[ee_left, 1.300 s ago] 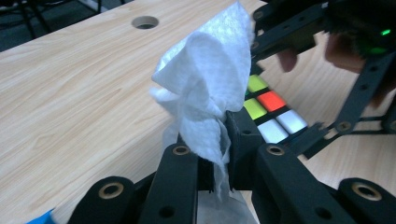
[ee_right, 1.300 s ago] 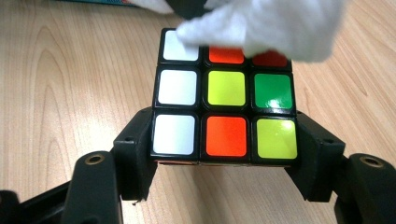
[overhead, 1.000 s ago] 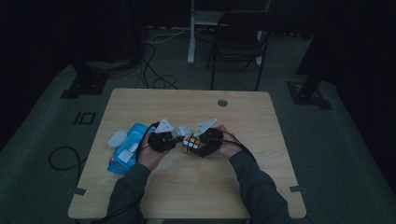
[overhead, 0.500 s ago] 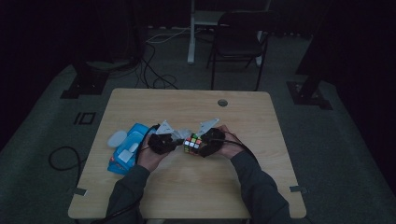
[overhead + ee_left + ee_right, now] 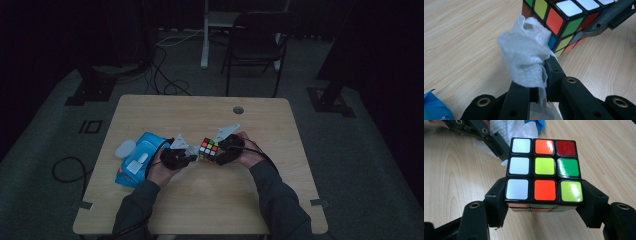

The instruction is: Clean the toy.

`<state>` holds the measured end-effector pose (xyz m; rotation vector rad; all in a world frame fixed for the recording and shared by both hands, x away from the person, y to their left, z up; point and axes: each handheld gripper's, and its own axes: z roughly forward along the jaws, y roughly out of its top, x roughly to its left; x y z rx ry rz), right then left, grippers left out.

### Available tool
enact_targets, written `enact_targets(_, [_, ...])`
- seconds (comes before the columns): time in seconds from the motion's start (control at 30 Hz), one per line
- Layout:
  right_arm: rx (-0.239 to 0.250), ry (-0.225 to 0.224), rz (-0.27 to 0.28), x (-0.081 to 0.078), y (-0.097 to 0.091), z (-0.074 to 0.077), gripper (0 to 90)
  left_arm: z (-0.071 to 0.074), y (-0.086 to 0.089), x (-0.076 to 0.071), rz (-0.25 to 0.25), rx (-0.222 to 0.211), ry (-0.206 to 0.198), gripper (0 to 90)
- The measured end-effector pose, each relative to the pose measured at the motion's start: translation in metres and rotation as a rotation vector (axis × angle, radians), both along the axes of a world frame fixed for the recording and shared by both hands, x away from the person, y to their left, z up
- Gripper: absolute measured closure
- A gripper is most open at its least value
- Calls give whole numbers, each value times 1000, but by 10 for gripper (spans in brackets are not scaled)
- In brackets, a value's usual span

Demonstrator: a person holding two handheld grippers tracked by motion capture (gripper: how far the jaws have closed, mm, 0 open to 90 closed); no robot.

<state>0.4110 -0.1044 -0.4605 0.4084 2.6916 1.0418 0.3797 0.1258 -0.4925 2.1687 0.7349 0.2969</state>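
Left gripper view: left hand-held gripper (image 5: 541, 75) is clamped on a bunched white wet wipe (image 5: 525, 56) pressed against the Rubik's cube (image 5: 564, 22). Right hand-held gripper (image 5: 544, 203) is clenched on the cube just above the table (image 5: 200, 200). Wiping looks underway; remaining faces likely still to do.

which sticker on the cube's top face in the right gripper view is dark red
The far right corner sticker of the cube. Beside it sits a brighter orange-red one; the rest are white, yellow-green, green and orange-red.
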Motion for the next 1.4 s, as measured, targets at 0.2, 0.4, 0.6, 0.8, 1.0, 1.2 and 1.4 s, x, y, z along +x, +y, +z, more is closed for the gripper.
enact_targets(0.2, [-3,2,5,0,0,-1,343,0,0,-1,-2,4,0,839])
enact_targets(0.4, [-12,5,13,0,1,-3,343,4,1,-2,0,-17,-4,839])
enact_targets(0.6, [-24,13,28,-2,4,-8,343,14,4,-2,1,-57,-20,839])
enact_targets(0.8, [-37,16,56,-6,10,-11,343,20,7,1,10,-81,-35,839])
enact_targets(1.0, [-29,5,92,-11,14,-8,343,18,8,7,29,-104,-25,839])
enact_targets(1.2, [-1,7,98,-11,10,-3,343,10,7,10,28,-88,-4,838])
enact_targets(1.4, [23,1,56,-5,1,3,343,1,2,4,13,-43,5,838])
